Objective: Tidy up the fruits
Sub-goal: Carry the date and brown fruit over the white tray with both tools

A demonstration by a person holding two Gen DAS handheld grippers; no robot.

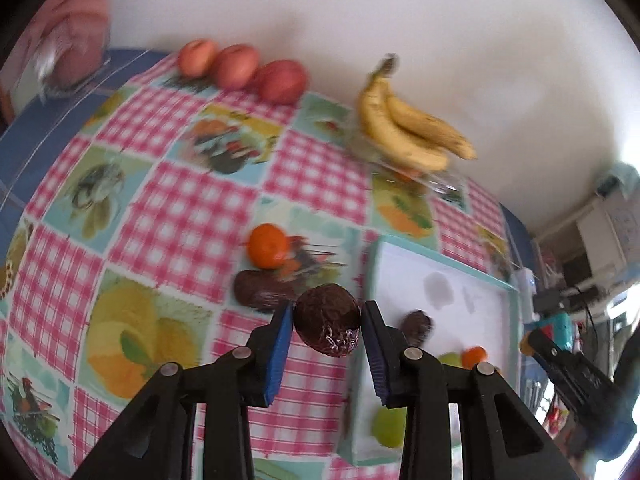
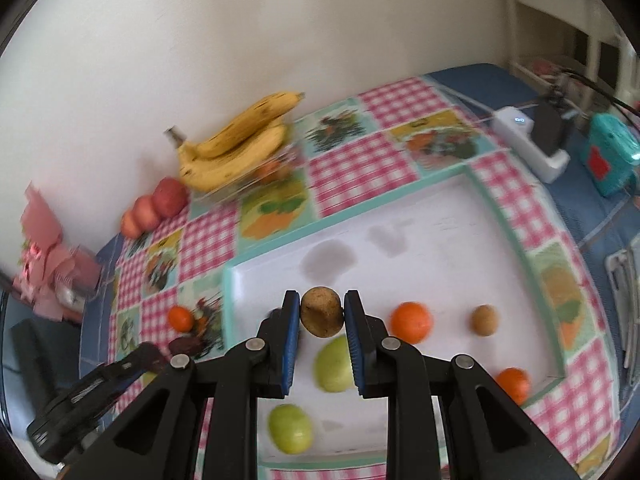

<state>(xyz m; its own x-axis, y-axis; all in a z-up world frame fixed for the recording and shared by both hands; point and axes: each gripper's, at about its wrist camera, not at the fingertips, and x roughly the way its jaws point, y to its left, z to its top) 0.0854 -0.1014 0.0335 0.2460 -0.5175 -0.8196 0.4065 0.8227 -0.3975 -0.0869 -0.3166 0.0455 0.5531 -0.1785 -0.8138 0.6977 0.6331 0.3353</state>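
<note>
The job looks roughly half done: green apples, oranges and a kiwi already lie in the white tray, while a tangerine waits on the worktop at ten o'clock from the left tongs. These are clamped on a dark passion fruit; the right tongs pinch a kiwi over the tray.

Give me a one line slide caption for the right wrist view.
Right gripper carries a kiwi over the white tray holding oranges and green apples.
</note>
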